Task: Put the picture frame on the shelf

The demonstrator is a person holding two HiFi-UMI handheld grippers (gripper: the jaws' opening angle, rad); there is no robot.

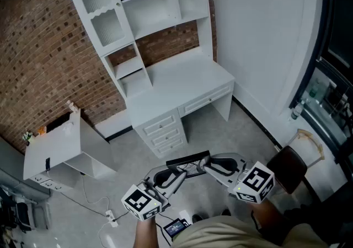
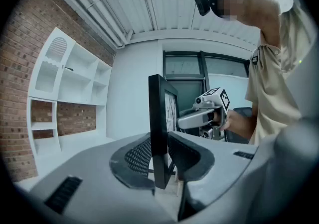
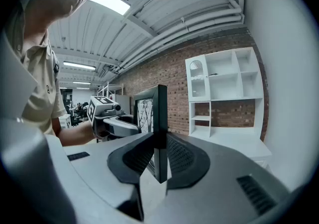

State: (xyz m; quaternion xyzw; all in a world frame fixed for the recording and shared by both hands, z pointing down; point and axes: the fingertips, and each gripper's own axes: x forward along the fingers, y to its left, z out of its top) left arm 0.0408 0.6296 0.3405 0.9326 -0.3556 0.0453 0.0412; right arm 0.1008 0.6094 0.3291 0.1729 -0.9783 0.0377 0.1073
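Head view: left tongs (image 1: 176,172), right tongs (image 1: 207,165) clamp frame (image 1: 190,158).

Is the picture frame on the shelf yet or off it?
Off it. Left claw and right claw each clamp the picture frame above the floor, short of the shelf unit.

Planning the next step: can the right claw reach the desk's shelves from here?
Probably not yet: the right claw, shut on the picture frame alongside the left claw, hangs well short of the shelves, with only floor between.
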